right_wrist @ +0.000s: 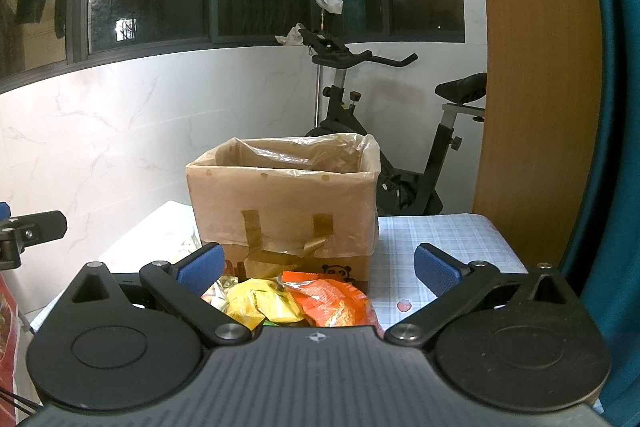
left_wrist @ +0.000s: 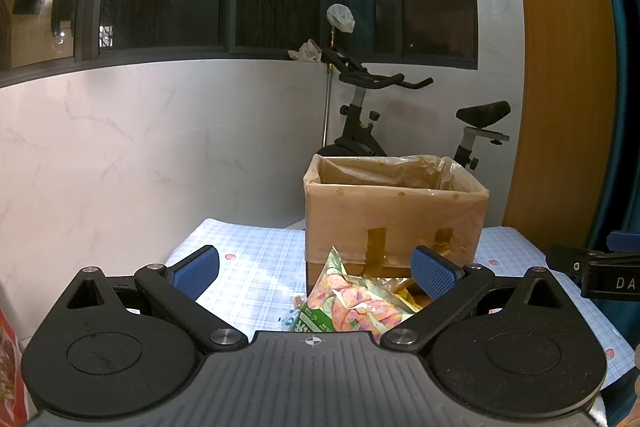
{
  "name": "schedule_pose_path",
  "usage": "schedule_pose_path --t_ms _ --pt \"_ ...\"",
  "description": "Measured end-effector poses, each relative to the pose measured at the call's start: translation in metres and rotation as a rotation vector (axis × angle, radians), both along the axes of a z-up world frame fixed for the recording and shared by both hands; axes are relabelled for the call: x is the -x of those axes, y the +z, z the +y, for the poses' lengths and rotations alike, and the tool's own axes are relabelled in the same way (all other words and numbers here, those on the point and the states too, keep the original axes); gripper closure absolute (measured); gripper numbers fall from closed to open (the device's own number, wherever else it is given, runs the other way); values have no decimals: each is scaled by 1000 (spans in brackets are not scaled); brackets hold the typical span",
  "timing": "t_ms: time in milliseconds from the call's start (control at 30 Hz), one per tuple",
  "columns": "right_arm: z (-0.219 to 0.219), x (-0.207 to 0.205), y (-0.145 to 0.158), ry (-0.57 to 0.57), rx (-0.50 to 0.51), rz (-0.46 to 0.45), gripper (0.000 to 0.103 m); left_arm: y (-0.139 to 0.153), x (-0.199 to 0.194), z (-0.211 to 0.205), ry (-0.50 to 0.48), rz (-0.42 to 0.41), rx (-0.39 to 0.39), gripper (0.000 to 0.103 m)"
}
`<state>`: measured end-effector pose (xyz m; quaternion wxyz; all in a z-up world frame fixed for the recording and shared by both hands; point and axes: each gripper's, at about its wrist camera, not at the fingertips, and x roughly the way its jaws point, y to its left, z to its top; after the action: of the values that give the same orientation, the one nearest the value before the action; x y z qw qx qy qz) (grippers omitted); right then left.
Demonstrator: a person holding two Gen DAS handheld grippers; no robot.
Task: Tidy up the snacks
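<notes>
A cardboard box (left_wrist: pixel 394 217) lined with a clear plastic bag stands on the checked tablecloth (left_wrist: pixel 256 259); the right wrist view shows the same box (right_wrist: pixel 286 205). In front of it lies a pile of snack packets: a green and pink packet (left_wrist: pixel 346 301) in the left wrist view, a yellow packet (right_wrist: pixel 260 301) and an orange packet (right_wrist: pixel 334 301) in the right wrist view. My left gripper (left_wrist: pixel 316 269) hovers open above the green packet, holding nothing. Just as wide open, my right gripper (right_wrist: pixel 318 267) hangs over the yellow and orange packets.
An exercise bike (left_wrist: pixel 368 115) stands behind the table against the marble wall, under dark windows. A wooden panel (right_wrist: pixel 532 87) and a teal curtain (right_wrist: pixel 616 147) rise at the right. The right gripper's body (left_wrist: pixel 600 269) shows at the left view's right edge.
</notes>
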<state>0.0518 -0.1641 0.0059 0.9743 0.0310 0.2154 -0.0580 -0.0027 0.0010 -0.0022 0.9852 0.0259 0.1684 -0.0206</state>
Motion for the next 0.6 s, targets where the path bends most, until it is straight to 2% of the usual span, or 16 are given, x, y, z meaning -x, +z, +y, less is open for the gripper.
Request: schedule_pose_path --t_ms 600 --pt "5 -1 -4 -2 0 5 0 -3 -4 4 10 18 14 0"
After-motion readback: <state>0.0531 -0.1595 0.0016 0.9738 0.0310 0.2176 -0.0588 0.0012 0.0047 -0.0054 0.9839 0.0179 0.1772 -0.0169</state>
